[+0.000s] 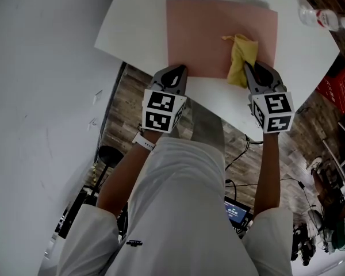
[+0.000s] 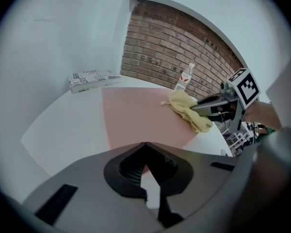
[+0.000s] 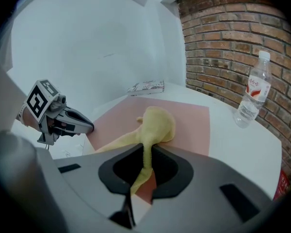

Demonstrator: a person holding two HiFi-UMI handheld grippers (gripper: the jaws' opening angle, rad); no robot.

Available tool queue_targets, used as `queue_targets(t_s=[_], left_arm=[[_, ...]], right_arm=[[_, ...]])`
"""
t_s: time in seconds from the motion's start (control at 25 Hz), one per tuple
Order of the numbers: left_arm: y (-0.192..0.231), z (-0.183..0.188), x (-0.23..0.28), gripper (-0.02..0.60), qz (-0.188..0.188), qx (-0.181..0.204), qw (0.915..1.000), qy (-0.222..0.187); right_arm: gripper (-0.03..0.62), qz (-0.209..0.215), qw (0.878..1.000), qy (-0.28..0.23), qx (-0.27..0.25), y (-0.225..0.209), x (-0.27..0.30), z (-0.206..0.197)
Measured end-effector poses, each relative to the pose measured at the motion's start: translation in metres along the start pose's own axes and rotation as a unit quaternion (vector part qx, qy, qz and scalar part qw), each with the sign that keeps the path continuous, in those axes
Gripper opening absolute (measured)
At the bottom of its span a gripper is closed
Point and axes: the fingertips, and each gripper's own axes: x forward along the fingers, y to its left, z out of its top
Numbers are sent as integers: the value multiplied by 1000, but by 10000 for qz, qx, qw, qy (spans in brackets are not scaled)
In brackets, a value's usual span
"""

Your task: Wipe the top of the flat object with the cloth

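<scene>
Yellow cloth [image 1: 241, 52] on pink flat object [image 1: 201, 33], at right gripper [image 1: 249, 69].

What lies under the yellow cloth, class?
The pink sheet lies under the cloth, itself on the white table. The patch beneath the cloth is covered; the right tongs pinch the cloth's near end.

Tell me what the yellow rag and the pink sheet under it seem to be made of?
The yellow rag looks like soft woven or microfibre fabric, matte: it bunches and folds limply. The pink sheet looks like thin matte paper, card or plastic: it lies flat, with straight edges and no shine.
</scene>
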Motion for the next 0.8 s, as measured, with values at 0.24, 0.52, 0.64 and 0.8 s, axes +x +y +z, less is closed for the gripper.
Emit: queue_targets(t_s=[0.24,0.52,0.64,0.8], left_arm=[[1,-2,2,17,76,113,9998,134],[1,-3,4,17,38,108,9994,313],[0,-4,5,17,62,194,9993,317],[1,-5,5,17,14,72,9994,342]], right_arm=[[51,-249,9996,106,-88,-22,-13,-10],[51,-510,9985,179,-126,-47,-25,-21],[51,-631,9977,211,-155,-56,-29,-24],[51,-854,9954,293,-323,-71,-36,-30]])
